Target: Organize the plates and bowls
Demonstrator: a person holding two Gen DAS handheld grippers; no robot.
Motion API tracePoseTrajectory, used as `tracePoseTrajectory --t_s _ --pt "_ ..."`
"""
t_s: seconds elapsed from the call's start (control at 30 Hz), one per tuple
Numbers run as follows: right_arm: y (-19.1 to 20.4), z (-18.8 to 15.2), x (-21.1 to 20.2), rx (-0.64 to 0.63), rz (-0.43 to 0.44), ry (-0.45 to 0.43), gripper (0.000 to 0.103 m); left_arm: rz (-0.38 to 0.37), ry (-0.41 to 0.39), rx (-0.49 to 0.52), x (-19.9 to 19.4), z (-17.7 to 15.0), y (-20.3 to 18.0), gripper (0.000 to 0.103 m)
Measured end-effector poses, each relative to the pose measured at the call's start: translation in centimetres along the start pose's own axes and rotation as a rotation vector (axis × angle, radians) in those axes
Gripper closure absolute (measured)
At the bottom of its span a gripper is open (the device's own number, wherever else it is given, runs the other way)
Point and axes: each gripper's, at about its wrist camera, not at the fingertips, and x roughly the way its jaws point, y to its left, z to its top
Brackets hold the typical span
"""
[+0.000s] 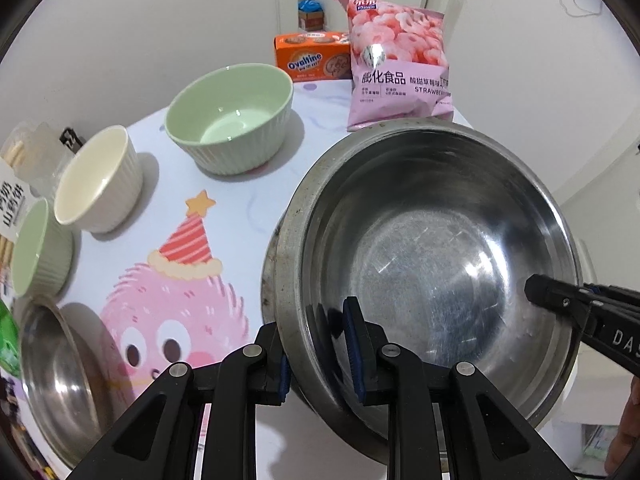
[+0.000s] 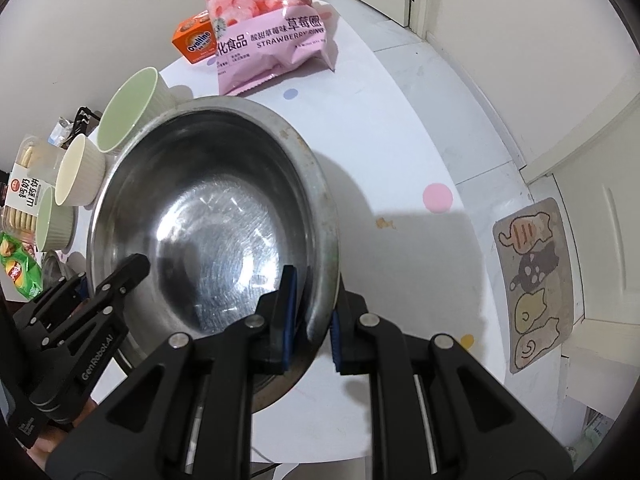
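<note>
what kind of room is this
Probably a home dining corner: a cartoon-print tablecloth holding bowls and snacks such as a strawberry ring bag, with a cat floor mat by a door.

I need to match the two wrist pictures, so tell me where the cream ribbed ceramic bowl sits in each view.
Left wrist: the cream ribbed ceramic bowl stands at mid-left, between two green ribbed bowls.
Right wrist: the same bowl sits at the left edge, just left of the large steel bowl.
Shared landmark: the pink strawberry-ring snack bag, far beyond the steel bowl.
</note>
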Motion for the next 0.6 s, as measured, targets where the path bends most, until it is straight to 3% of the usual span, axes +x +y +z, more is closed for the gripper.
tracePoseTrajectory --t_s 0.13,0.2,0.23,0.3,0.37,0.6 --pt "-0.5 -0.1 0.4 0.014 0.036 0.008 0.079 -0.019 0.000 -0.001 0.0 0.0 -0.4 0.069" --pt "-0.4 -0.2 0.6 0.018 0.034 0.014 0.045 -0.046 0.004 0.004 0.0 0.1 -0.6 0.051" --pt "-0.4 -0.3 0.4 0.025 0.029 0.003 0.040 -0.060 0.008 0.008 -0.1 0.1 -0.8 0.047" --pt "-0.4 -0.4 0.0 0.029 0.021 -0.022 0.037 -0.061 -0.001 0.014 -0.4 0.2 -1.1 0.031" --pt "-0.3 -0.4 -0.1 0.030 0.023 -0.025 0.035 -0.003 -0.028 0.016 -1.0 0.3 -1.3 0.019" --pt "-0.2 -0.4 -0.8 0.040 0.031 -0.033 0.033 -0.005 -0.035 -0.012 -2.4 0.7 -0.1 0.019"
